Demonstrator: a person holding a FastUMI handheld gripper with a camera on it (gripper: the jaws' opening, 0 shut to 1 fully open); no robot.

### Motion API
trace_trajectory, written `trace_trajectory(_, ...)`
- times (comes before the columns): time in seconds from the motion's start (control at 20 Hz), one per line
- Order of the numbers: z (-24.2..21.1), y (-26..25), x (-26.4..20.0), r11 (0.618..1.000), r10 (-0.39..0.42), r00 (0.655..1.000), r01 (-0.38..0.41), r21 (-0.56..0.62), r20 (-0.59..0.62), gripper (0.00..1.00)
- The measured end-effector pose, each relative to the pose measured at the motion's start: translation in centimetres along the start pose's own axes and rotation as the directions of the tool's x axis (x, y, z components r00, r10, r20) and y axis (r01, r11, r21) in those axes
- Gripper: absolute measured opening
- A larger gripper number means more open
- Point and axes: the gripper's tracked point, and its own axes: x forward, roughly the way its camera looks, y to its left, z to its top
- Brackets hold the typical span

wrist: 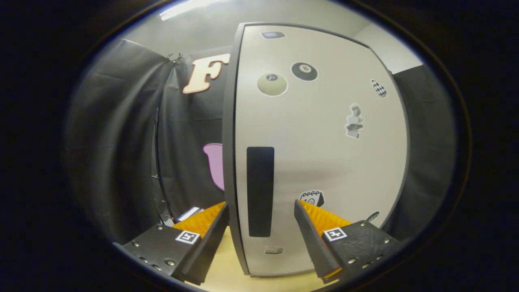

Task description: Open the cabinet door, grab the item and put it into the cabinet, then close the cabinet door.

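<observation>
Tongs [261, 209] standing wide apart, gripping nothing, fingers straddling the left edge of the cabinet door [324, 154]. The dark upright handle [260, 190] is sitting between the fingertips, just ahead of them. Door looking shut, pale face dotted with stickers: two billiard balls [288, 78], a bust [354, 121], a calendar [312, 198] near the right finger. A small flat item [189, 212] is lying just beyond the left finger, on the pale tabletop [227, 271]; too small to identify. Dark cloth [121, 142] is hanging behind.
</observation>
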Motion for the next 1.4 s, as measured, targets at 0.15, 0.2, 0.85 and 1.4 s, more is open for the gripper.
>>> trace_trajectory(0.15, 0.1, -0.1, 0.8, 1.000, -0.016, 1.000, 0.016, 0.003, 0.014, 0.67)
trace_trajectory(0.2, 0.0, 0.1, 1.0, 1.000, -0.015, 1.000, 0.015, 0.009, 0.009, 0.58)
trace_trajectory(0.85, -0.6, 0.2, 1.3, 0.996, -0.044, 0.998, 0.048, 0.072, -0.045, 0.29)
trace_trajectory(1.4, -0.5, -1.2, -3.9, 0.994, -0.071, 0.996, 0.075, 0.073, -0.054, 0.18)
